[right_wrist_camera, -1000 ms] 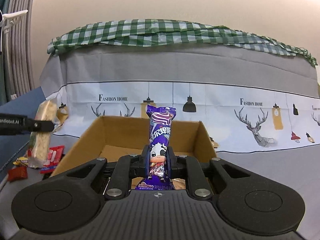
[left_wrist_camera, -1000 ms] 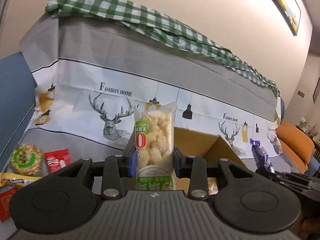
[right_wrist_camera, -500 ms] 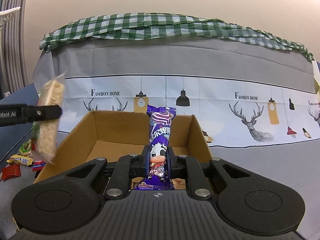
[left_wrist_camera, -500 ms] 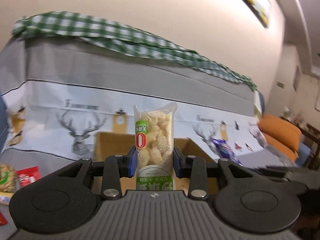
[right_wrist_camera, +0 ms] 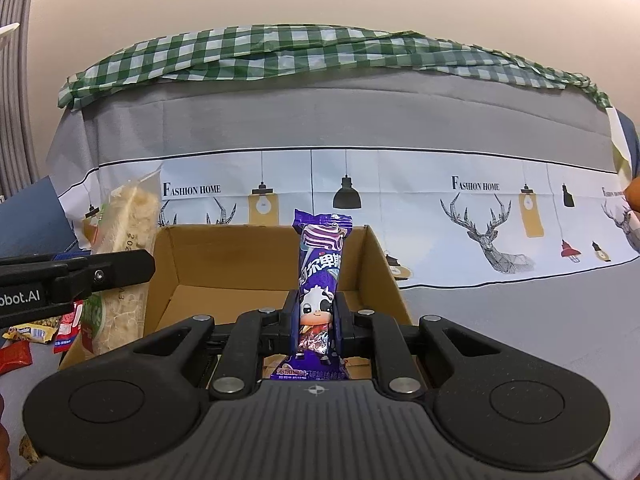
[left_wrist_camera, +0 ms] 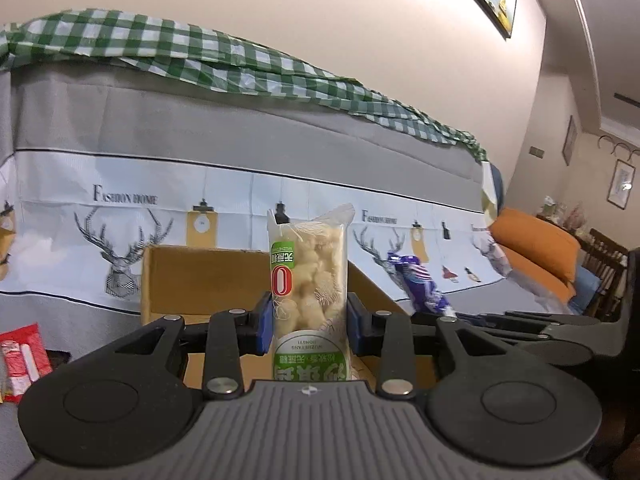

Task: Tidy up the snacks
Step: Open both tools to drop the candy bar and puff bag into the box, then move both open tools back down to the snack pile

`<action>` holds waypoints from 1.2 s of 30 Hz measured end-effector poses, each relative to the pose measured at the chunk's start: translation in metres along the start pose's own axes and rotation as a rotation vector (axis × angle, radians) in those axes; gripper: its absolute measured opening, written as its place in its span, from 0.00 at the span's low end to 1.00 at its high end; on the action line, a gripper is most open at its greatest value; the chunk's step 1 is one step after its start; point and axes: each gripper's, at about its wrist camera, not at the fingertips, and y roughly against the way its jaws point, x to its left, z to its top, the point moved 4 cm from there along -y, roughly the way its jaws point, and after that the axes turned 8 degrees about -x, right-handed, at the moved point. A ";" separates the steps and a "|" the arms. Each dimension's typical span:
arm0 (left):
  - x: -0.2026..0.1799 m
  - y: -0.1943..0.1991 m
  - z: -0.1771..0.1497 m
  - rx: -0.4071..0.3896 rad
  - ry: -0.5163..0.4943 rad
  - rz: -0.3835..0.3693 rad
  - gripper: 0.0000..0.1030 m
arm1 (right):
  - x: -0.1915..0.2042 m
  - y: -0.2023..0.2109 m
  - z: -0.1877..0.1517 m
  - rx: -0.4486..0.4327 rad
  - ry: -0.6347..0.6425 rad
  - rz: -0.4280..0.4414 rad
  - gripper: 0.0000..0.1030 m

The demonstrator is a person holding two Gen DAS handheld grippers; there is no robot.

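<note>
My left gripper (left_wrist_camera: 307, 322) is shut on a clear rice-puff snack pack with a green label (left_wrist_camera: 308, 280), held upright before the open cardboard box (left_wrist_camera: 200, 276). My right gripper (right_wrist_camera: 316, 324) is shut on a purple candy pack with a cartoon cow (right_wrist_camera: 318, 280), upright over the box (right_wrist_camera: 240, 256). In the right wrist view the left gripper (right_wrist_camera: 76, 276) and its rice-puff pack (right_wrist_camera: 120, 264) are at the box's left wall. In the left wrist view the purple pack (left_wrist_camera: 420, 284) shows at the right.
Loose snack packets lie on the grey cloth left of the box: a red one (left_wrist_camera: 22, 354) and several small red and yellow ones (right_wrist_camera: 36, 338). A cloth-draped backdrop with deer prints (right_wrist_camera: 360, 184) rises behind the box. An orange cushion (left_wrist_camera: 536, 248) is far right.
My left gripper has swung right with the rice-puff pack, toward the box's left wall. The right gripper has moved slightly closer to the box, still holding the purple pack.
</note>
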 end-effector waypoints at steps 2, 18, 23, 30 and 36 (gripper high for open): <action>-0.002 -0.002 -0.002 0.027 0.000 -0.025 0.55 | 0.001 -0.001 -0.001 0.007 -0.004 0.006 0.17; 0.013 0.022 0.002 -0.044 -0.058 -0.009 0.38 | 0.018 -0.006 -0.001 0.007 -0.026 -0.025 0.52; 0.031 0.041 0.000 0.013 -0.071 -0.002 0.06 | 0.033 -0.003 0.002 -0.010 -0.055 -0.006 0.50; 0.080 0.072 0.007 0.118 -0.115 0.033 0.07 | 0.072 0.006 0.003 -0.025 -0.093 0.086 0.26; 0.157 0.093 -0.015 0.209 -0.049 0.224 0.07 | 0.119 0.016 0.002 -0.037 -0.068 0.208 0.26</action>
